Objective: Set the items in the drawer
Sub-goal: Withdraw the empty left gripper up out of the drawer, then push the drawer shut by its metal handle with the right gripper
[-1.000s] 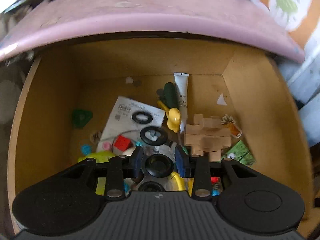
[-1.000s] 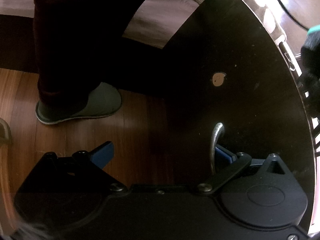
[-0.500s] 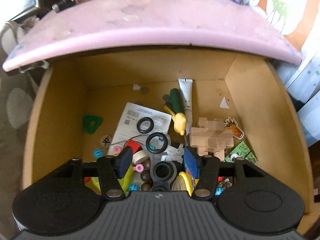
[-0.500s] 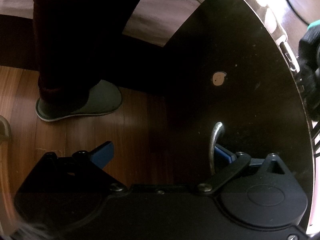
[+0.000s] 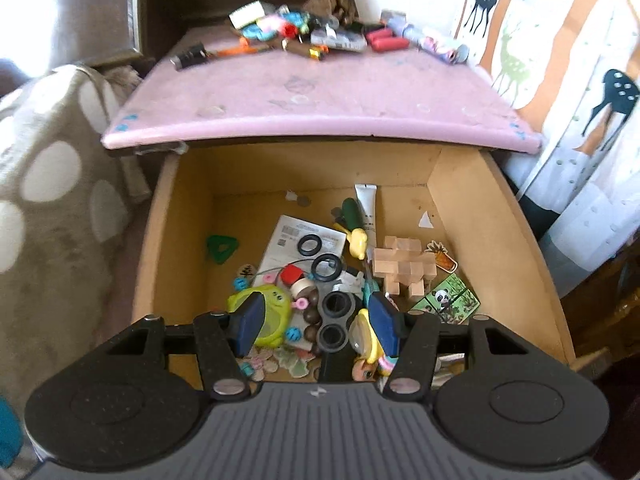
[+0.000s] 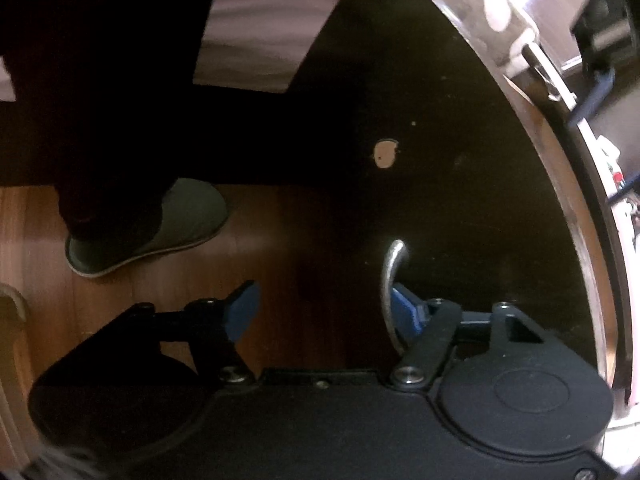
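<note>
Two spread, empty pads marked the left gripper (image 5: 316, 322), poised over the open drawer (image 5: 500, 240) at lower centre of frame. Remaining items (image 5: 312, 38) lay strung left-to-right on the pink top (image 5: 312, 100) at upper centre, beyond the drawer. The right gripper (image 6: 320, 312), also spread, had one finger hooked behind the drawer handle (image 6: 390, 276), so the left was nearer.

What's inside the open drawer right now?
The drawer holds a wooden block puzzle, a white tube, a printed sheet with two black rings on it, and a green frog toy. The left tool hides the near edge.
</note>
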